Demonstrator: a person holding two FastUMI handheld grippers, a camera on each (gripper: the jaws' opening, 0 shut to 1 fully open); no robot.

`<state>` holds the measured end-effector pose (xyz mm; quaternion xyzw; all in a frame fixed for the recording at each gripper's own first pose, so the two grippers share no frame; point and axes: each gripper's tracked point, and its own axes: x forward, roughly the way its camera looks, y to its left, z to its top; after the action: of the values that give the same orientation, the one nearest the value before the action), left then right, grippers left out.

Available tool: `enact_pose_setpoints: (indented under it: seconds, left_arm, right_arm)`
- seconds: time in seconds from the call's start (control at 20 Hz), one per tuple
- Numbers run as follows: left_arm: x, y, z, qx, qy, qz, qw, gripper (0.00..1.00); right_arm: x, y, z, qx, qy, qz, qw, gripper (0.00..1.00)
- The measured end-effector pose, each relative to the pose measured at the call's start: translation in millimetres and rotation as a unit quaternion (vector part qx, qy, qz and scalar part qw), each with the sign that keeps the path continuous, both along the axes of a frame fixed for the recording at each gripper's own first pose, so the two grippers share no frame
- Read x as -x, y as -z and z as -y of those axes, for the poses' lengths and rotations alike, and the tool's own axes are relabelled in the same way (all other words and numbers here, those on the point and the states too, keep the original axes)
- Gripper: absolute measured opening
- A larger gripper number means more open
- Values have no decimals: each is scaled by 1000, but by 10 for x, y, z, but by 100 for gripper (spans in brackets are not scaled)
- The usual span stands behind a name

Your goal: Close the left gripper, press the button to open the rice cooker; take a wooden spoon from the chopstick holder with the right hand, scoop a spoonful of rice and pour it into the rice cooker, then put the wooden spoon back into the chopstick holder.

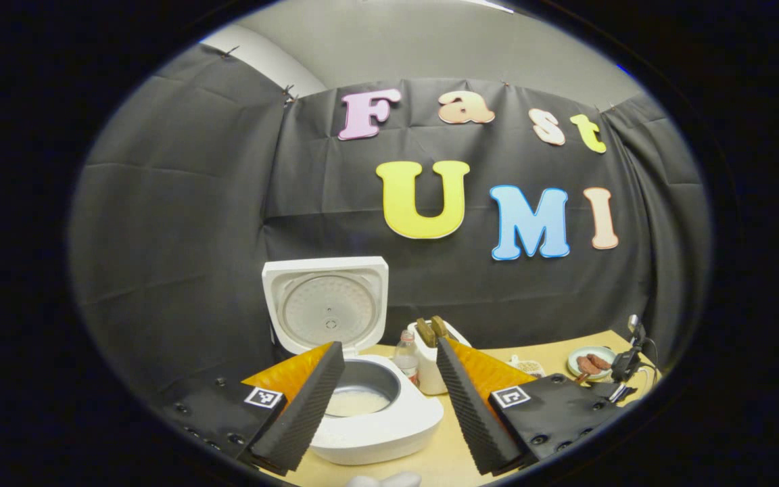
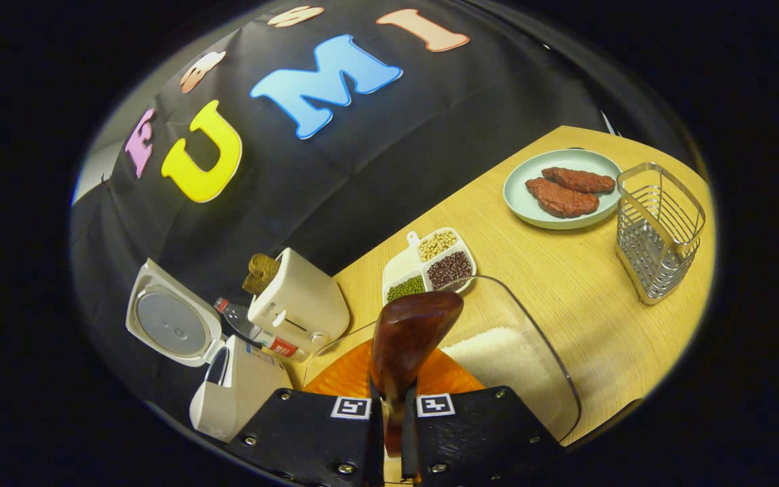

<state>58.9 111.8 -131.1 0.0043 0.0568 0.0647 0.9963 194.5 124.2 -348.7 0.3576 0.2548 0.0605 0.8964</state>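
Presently, in the left gripper view, the left gripper (image 1: 389,399) is seen spread wide, nothing held. The rice cooker (image 1: 376,412) is framed between its fingers, lid (image 1: 327,304) raised upright, white rice visible in the pot. A toaster (image 1: 433,358) and a bottle (image 1: 406,358) are set just behind it.

In the right gripper view, the right gripper (image 2: 393,433) is clamped narrow on the wooden spoon (image 2: 410,338), whose bowl is raised above the clear rice container (image 2: 511,358). The chopstick holder (image 2: 660,230) is placed well apart at right, near a plate (image 2: 531,210) of meat. A divided bean dish (image 2: 399,270) is seen just beyond the spoon.
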Motion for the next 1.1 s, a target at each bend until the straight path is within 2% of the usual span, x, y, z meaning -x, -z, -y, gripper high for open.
enact_pose_setpoints:
  seconds: [0.15,0.35,0.55,0.65,1.0,1.1]
  left_arm:
    - [-23,-33,46,-4,6,3,1000,96]
    - [-38,-35,92,-5,10,1,1000,94]
    - [-9,-49,76,-12,11,0,1000,97]
    - [-1,-82,69,-13,12,1,1000,94]
    - [94,-134,-28,-12,8,6,1000,96]
    - [124,-125,-39,-5,11,7,1000,96]
  right_arm:
    - [4,-113,108,-41,8,7,999,10]
    - [8,-236,192,-69,23,11,997,10]
    - [0,-413,266,-118,40,13,992,10]
    - [10,-496,331,-132,49,14,990,10]
    - [53,-969,392,-200,67,22,977,10]
    - [61,-1161,350,-200,64,30,977,10]
